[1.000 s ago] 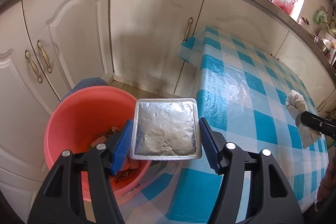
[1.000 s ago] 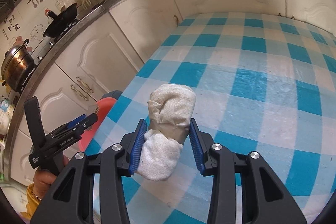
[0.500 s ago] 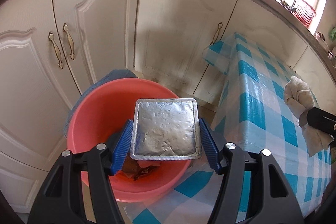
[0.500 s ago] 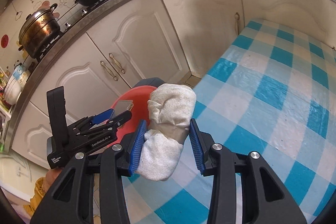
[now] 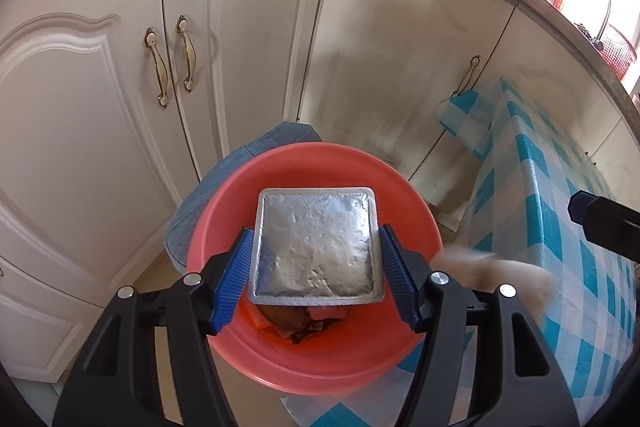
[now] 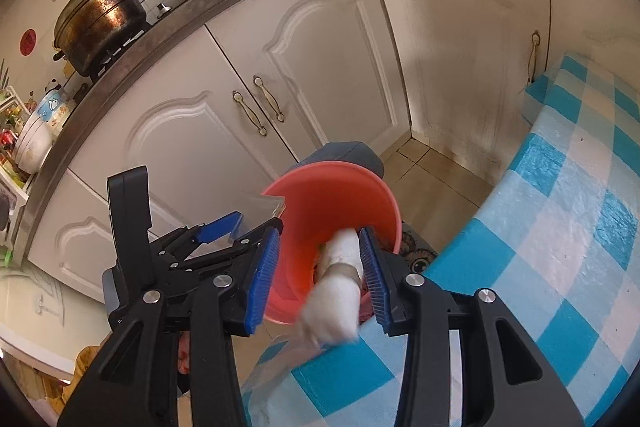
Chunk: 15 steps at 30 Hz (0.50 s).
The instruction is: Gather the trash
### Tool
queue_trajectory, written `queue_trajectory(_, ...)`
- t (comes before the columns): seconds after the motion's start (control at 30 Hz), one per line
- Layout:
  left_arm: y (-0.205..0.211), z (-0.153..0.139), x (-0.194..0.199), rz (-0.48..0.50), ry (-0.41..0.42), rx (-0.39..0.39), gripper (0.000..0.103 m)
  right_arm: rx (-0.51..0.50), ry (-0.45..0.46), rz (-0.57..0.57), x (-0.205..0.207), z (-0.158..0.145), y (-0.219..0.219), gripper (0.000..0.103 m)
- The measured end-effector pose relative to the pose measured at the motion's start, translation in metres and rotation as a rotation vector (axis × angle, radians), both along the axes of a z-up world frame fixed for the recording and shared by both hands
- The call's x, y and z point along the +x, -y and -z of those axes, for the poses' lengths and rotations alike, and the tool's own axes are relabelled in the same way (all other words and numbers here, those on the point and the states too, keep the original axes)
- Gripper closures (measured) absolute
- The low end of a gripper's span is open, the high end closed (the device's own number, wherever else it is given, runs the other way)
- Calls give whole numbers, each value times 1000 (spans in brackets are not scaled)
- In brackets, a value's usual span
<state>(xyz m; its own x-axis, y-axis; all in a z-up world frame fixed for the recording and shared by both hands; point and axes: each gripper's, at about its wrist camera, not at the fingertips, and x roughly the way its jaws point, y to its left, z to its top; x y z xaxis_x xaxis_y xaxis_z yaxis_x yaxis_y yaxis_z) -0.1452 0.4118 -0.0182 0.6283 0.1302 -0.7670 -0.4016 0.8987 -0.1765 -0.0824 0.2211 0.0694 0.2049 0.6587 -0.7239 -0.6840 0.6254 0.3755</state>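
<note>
My left gripper [image 5: 316,271] is shut on a square foil-lidded tray [image 5: 316,245] and holds it over the red bucket [image 5: 240,339], which holds some trash. My right gripper [image 6: 320,279] is open, its jaws spread wide. A crumpled white paper wad [image 6: 336,291] is blurred between the jaws, loose and dropping at the near rim of the red bucket [image 6: 340,195]. The wad shows as a blur in the left wrist view [image 5: 496,267], by the bucket's right rim. The left gripper appears in the right wrist view [image 6: 240,231], left of the bucket.
The bucket stands on the floor against white cabinet doors [image 5: 240,39], with a blue cushioned stool [image 5: 240,167] behind it. The table with a blue checked cloth [image 6: 560,227] is to the right. Pots [image 6: 100,23] stand on the counter above.
Both grippers moved left from the table to the bucket. The right gripper opened and let go of the paper wad, which is falling. The left still holds the foil tray.
</note>
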Motion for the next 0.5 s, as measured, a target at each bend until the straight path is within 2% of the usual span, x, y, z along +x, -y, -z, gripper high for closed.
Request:
queue_trajectory(0.07,-2,5,2,-6,-10,-4,40,-9,-9,-12,1,5,-9,58)
queue_trajectory(0.1,-4,8,3,-9,-19,-5,40,-11,-14,-13,1,7,-10,50)
queue_trajectory(0.2,-4,17,6,-8,-41,-17,38,-11,-25,6,4,12,-9,37)
queue_trajectory(0.27,-5,22,7,-17,-52,-17,35,-18,-19,24,6,14,-1,30)
queue_trajectory(0.3,-6,25,8,-24,-62,-15,28,-23,-16,47,8,14,4,23)
queue_trajectory(0.33,-6,27,9,-32,-72,-13,22,-24,-18,72,11,14,11,21)
queue_trajectory(0.43,-6,28,9,-35,-78,-12,19,-8,-36,130,21,15,30,20)
queue_trajectory(0.5,-6,26,11,-42,-82,0,15,-10,-30,175,26,14,43,15)
